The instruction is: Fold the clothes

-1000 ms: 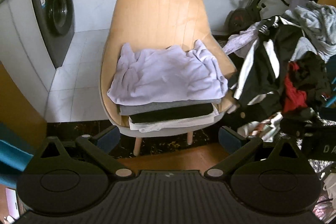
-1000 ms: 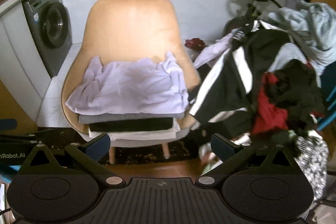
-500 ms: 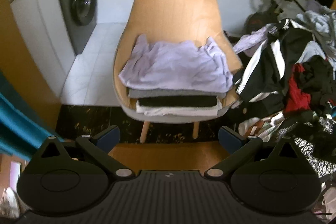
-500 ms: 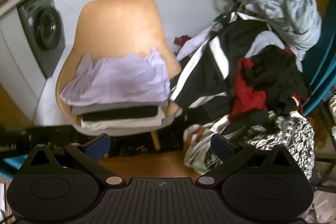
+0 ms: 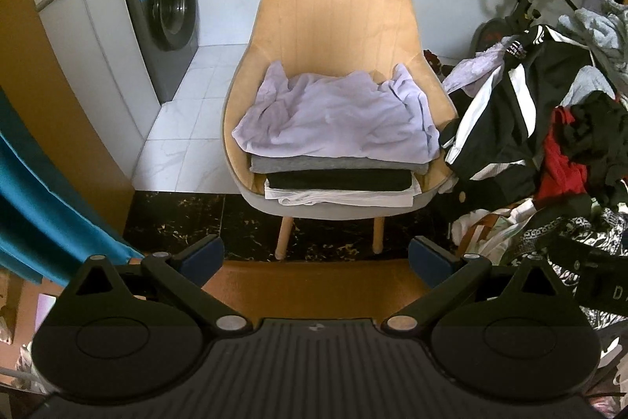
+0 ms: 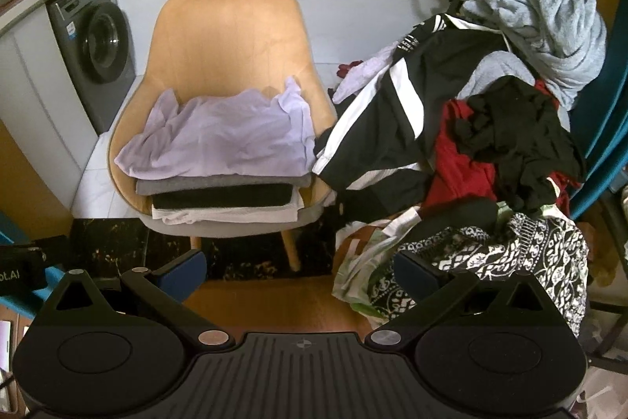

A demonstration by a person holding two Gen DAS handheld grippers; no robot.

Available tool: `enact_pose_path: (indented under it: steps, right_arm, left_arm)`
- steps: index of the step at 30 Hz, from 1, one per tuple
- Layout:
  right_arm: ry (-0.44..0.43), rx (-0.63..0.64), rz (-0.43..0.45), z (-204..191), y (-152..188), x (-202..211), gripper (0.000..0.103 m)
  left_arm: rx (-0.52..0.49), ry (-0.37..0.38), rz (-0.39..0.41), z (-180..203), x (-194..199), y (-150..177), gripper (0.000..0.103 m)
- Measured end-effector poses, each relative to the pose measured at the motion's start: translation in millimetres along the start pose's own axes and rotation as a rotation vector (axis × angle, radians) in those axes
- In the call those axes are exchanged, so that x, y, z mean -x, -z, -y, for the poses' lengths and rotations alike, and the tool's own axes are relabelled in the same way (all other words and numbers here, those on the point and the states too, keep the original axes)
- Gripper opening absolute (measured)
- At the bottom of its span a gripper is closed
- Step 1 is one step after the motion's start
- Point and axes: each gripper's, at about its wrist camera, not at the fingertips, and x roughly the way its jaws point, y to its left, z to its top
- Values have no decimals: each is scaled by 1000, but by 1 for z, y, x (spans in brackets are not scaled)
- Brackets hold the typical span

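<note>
- A stack of folded clothes sits on a curved tan chair, a rumpled lilac shirt on top.
- Beside it, a loose heap of laundry slumps, soft and tangled.
- The left claw and the right claw are both spread wide, gripping nothing.

a tan moulded chair carries a folded stack topped by a rumpled lilac shirt; the left hand-held gripper hangs wide apart, empty, before it.
</note>
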Motion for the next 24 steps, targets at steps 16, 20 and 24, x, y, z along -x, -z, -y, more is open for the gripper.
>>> enact_pose_path:
  steps: [16, 20, 24]
  right_arm:
    - [39, -60, 39, 31, 11, 19, 102]
    - [50, -60, 46, 32, 13, 24, 102]
    - [63, -62, 50, 34, 16, 27, 102]
  left_arm:
    - [-86, 40, 25, 33, 7, -1, 102]
    - [-103, 52, 29, 38, 8, -2, 102]
    - [-115, 70, 30, 41, 8, -1, 102]
